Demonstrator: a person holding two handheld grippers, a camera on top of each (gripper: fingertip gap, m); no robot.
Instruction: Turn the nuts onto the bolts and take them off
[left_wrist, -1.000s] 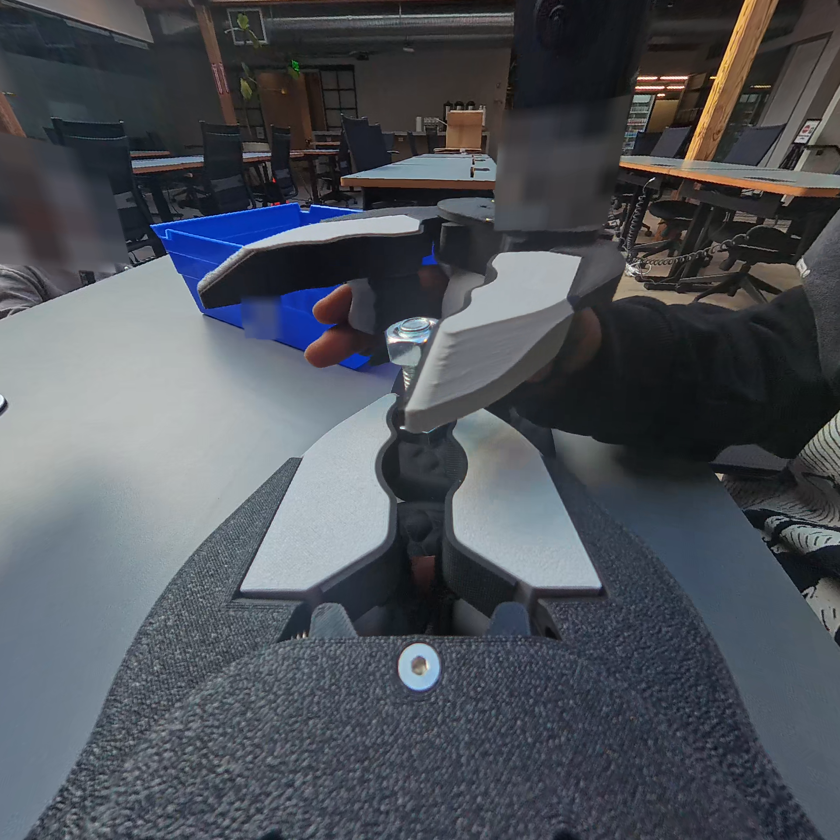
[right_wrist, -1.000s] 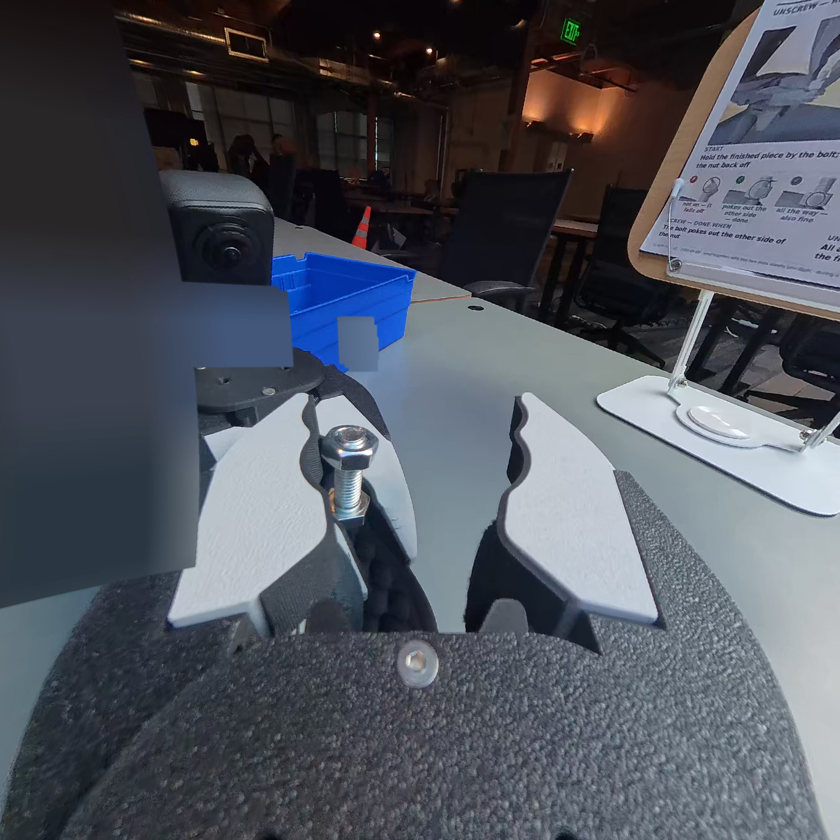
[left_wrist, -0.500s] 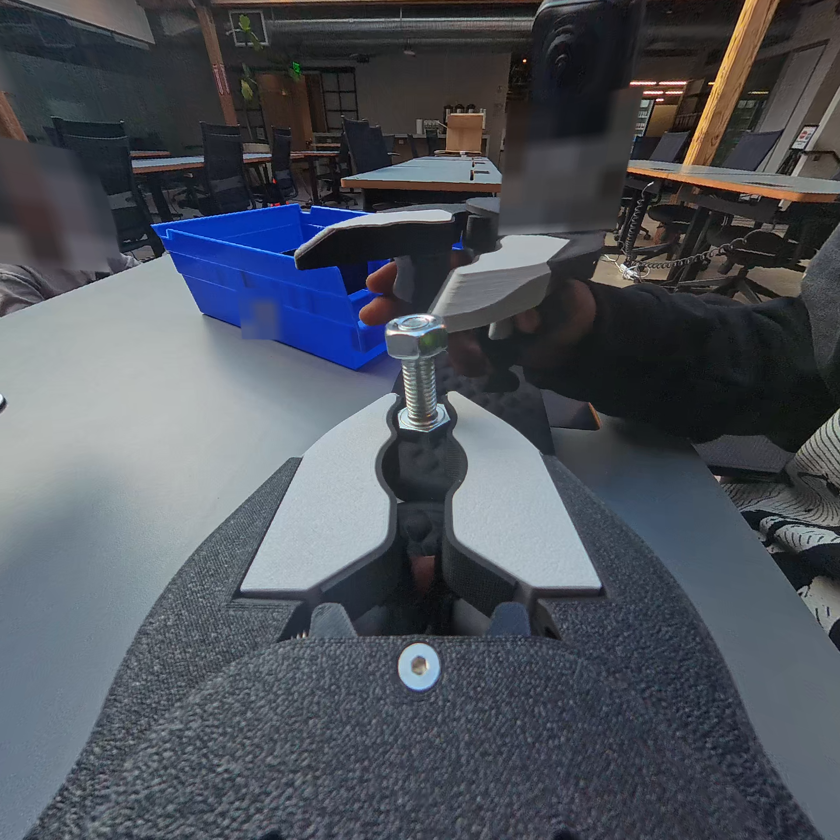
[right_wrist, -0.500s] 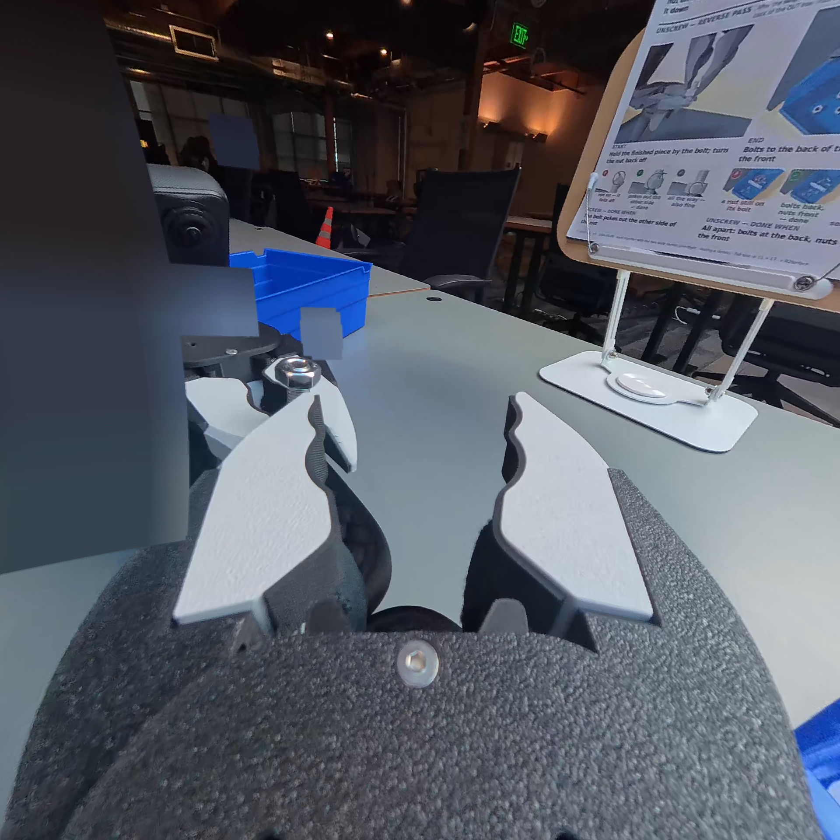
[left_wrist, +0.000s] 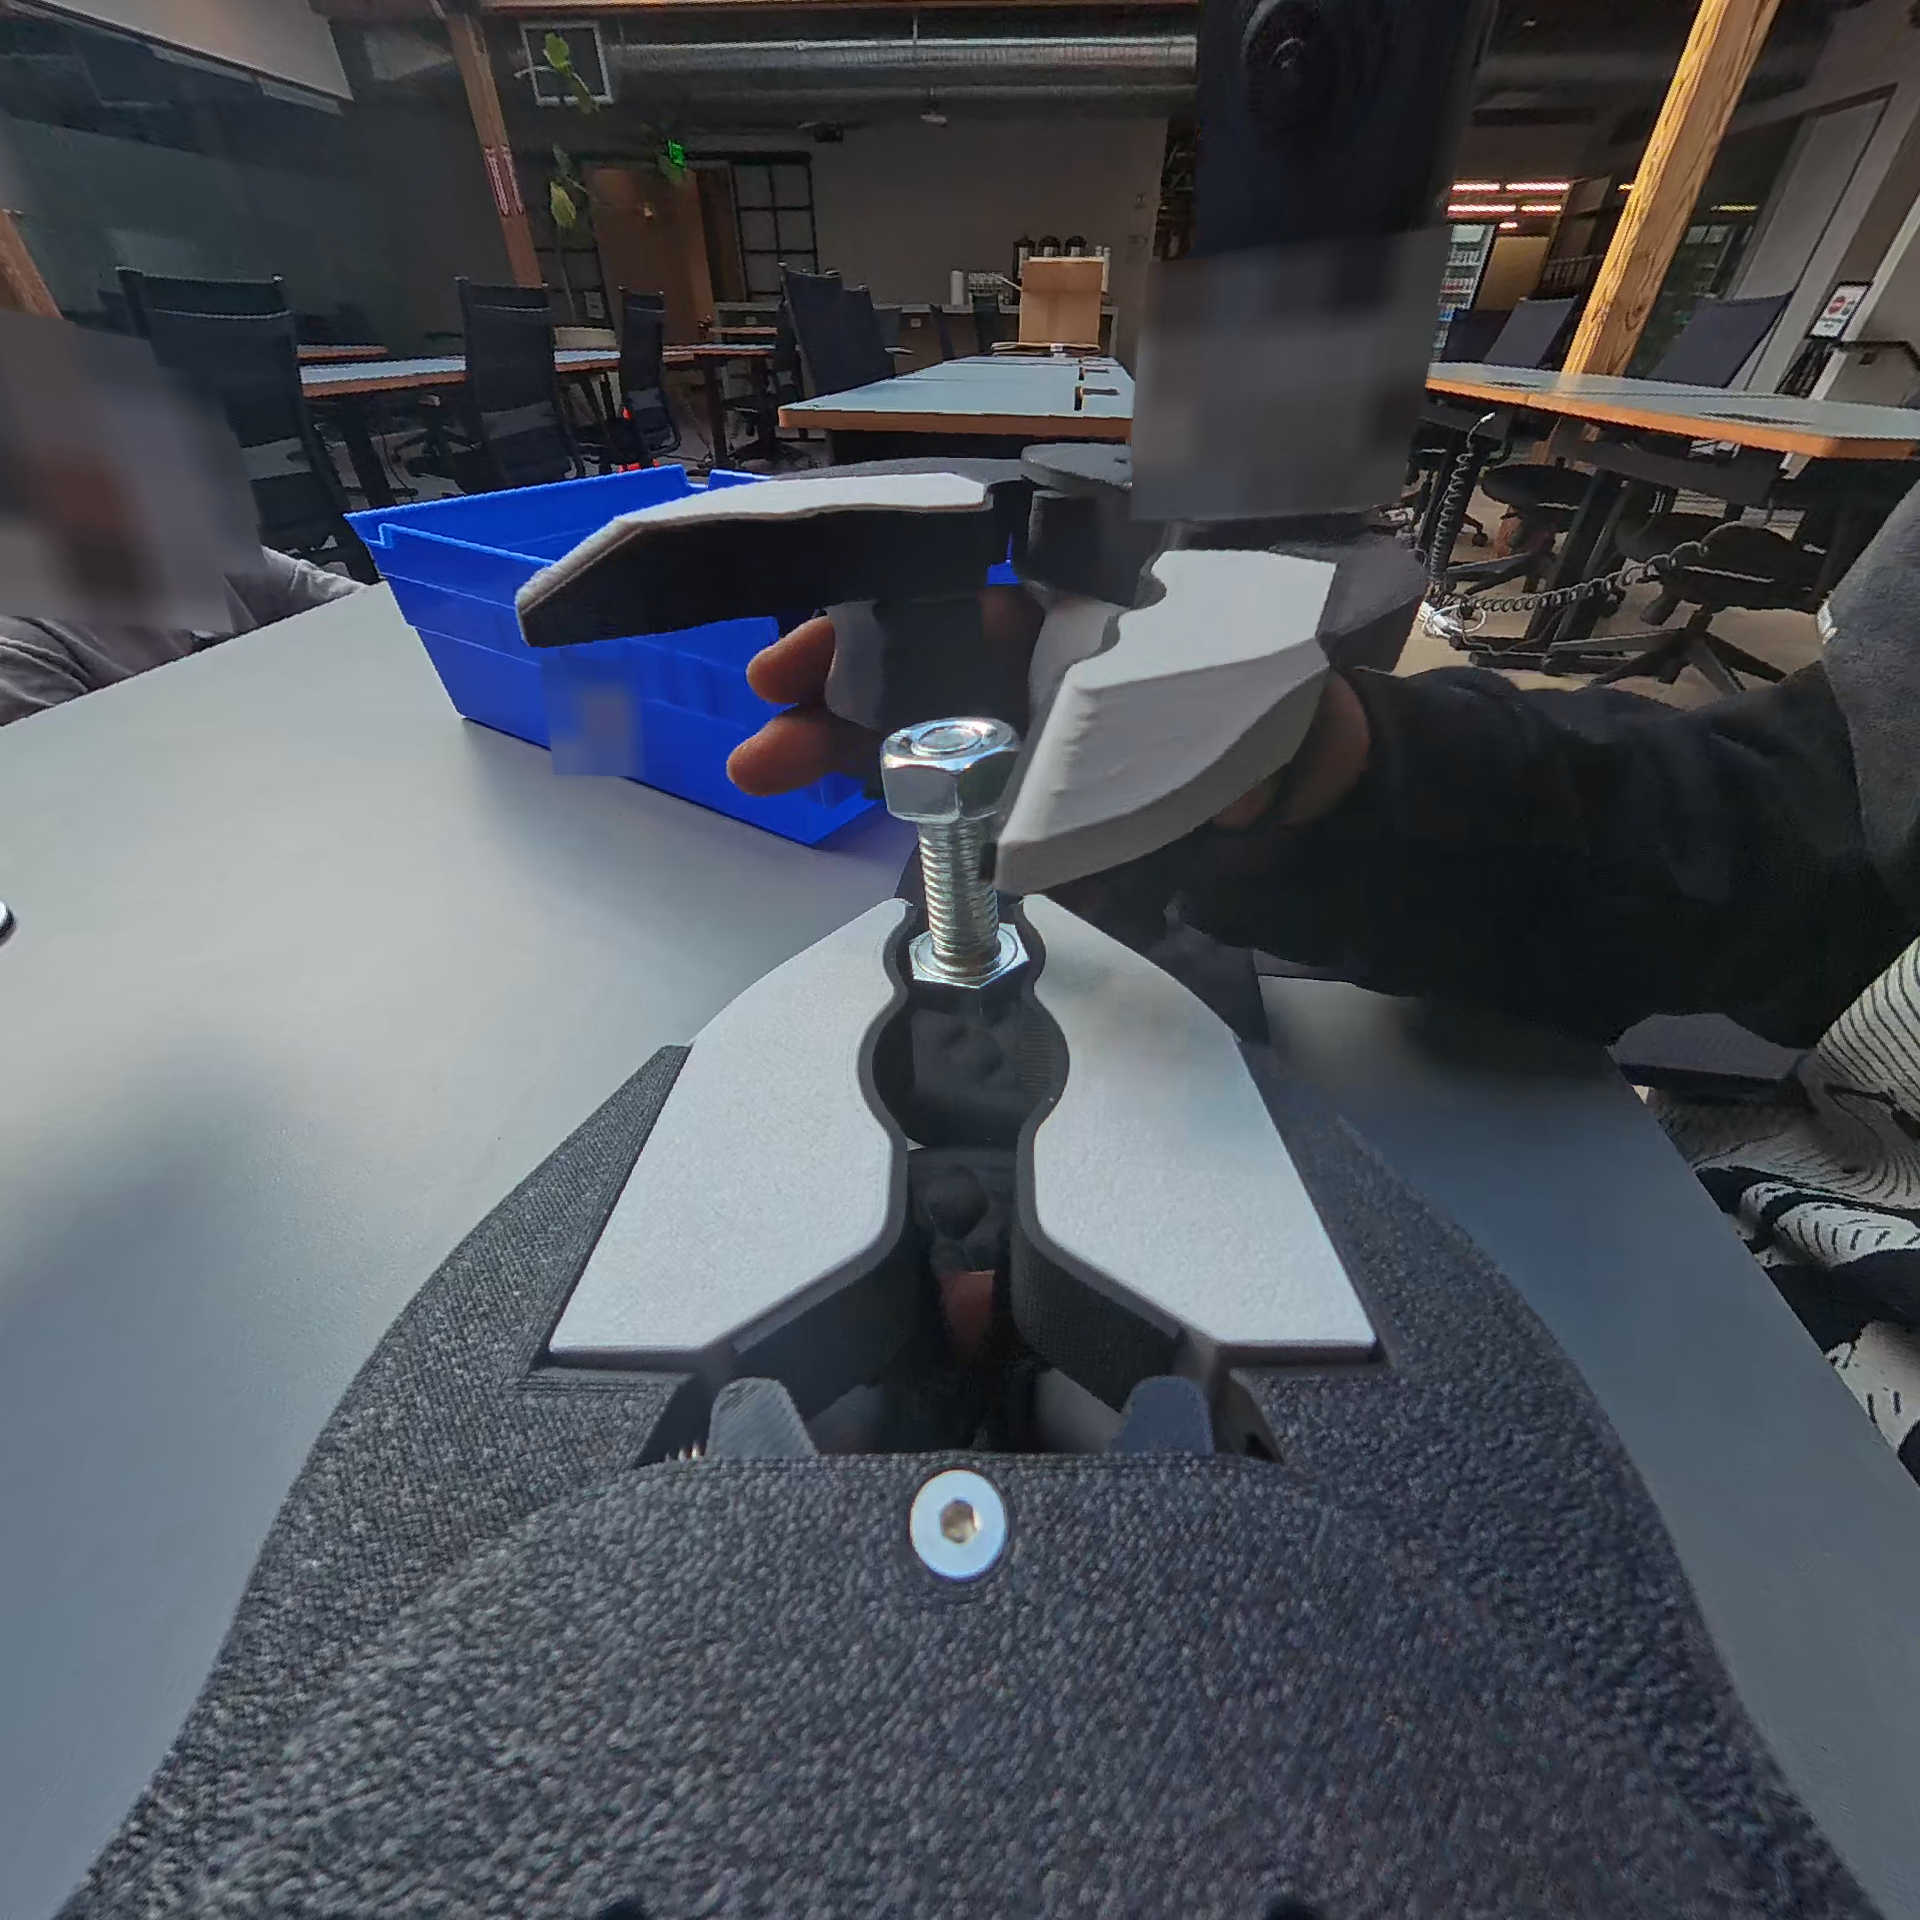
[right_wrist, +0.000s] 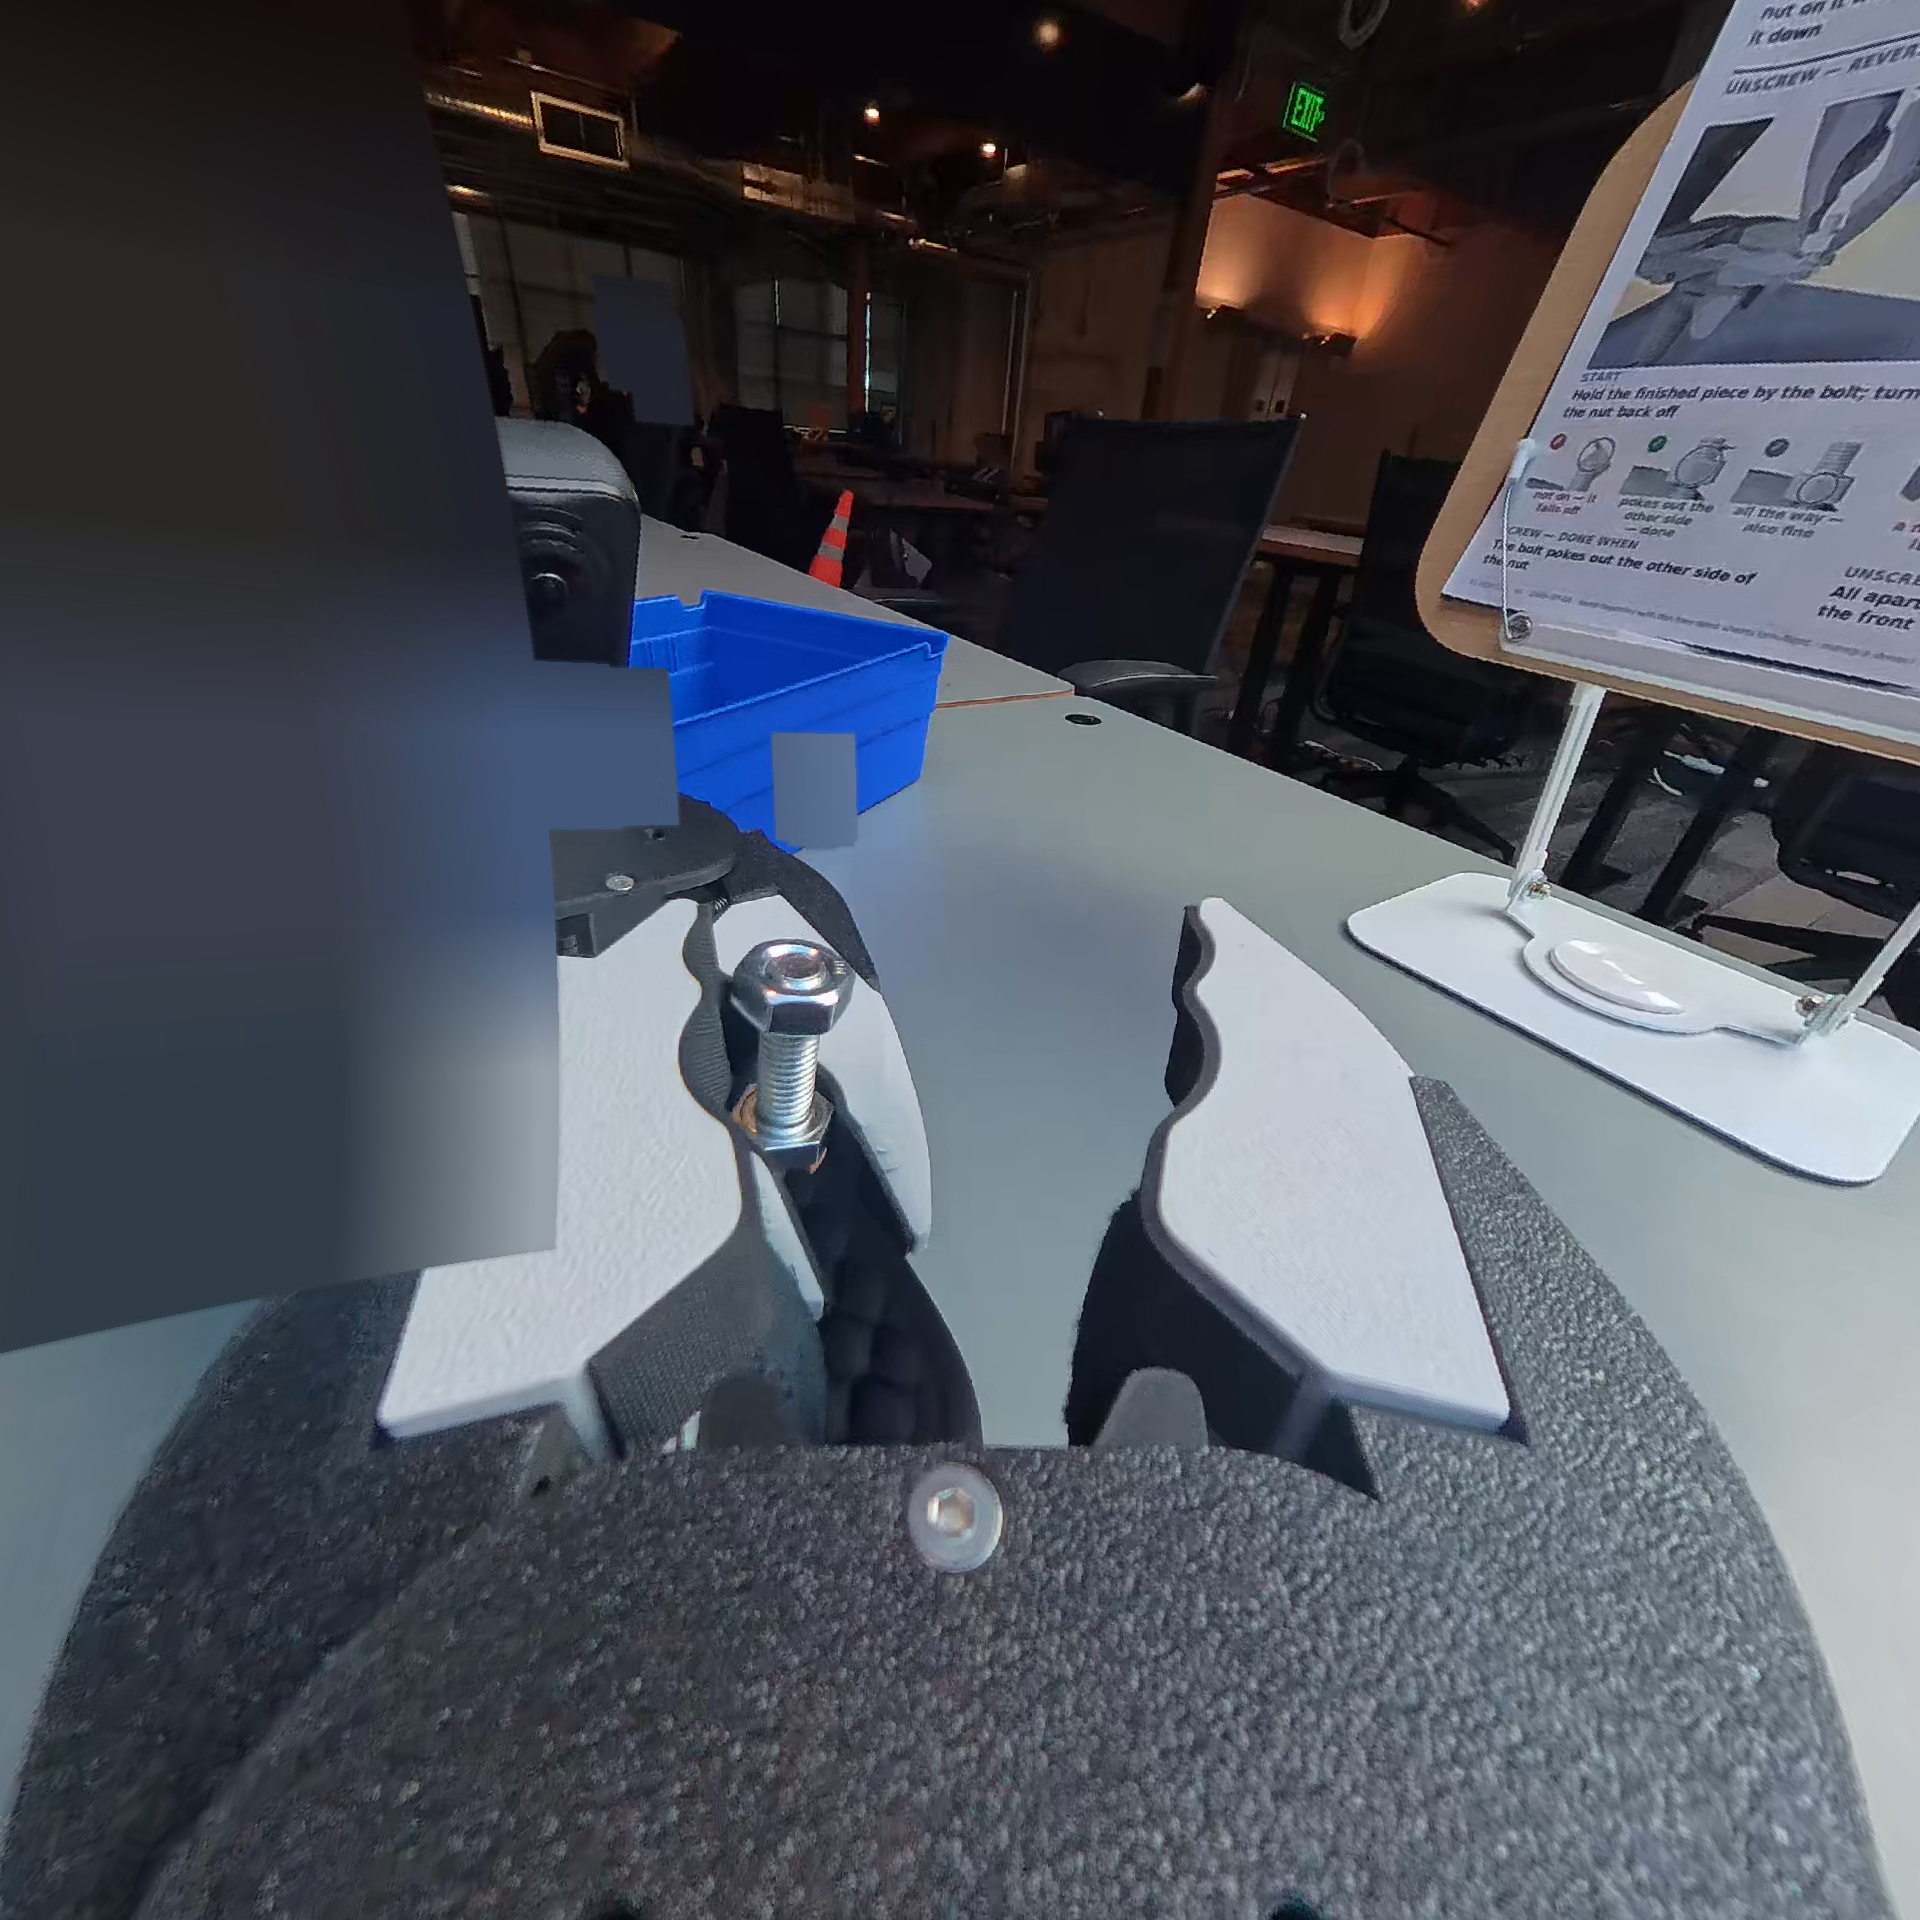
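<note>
**Bolt held upright, second gripper spread beside it**

The left gripper (left_wrist: 961, 935) was clamped on the lower end of a bolt (left_wrist: 956, 883), which stood upright with its threaded shank rising clear of the fingertips. One nut (left_wrist: 948, 767) sat at the top of the bolt; a second nut (left_wrist: 968, 964) rested low on it, just above the closed fingers. The right gripper (left_wrist: 831, 727) hung beside the bolt with its fingers spread wide, one grey finger (left_wrist: 1153, 769) just beside the top nut; whether they touched I could not tell. Beyond the bolt a blue bin (left_wrist: 623, 623) sat on the grey table (left_wrist: 312, 935). Well to the right of the bolt stood a white stand (right_wrist: 1662, 1039) carrying an instruction sheet (right_wrist: 1745, 416).
</note>
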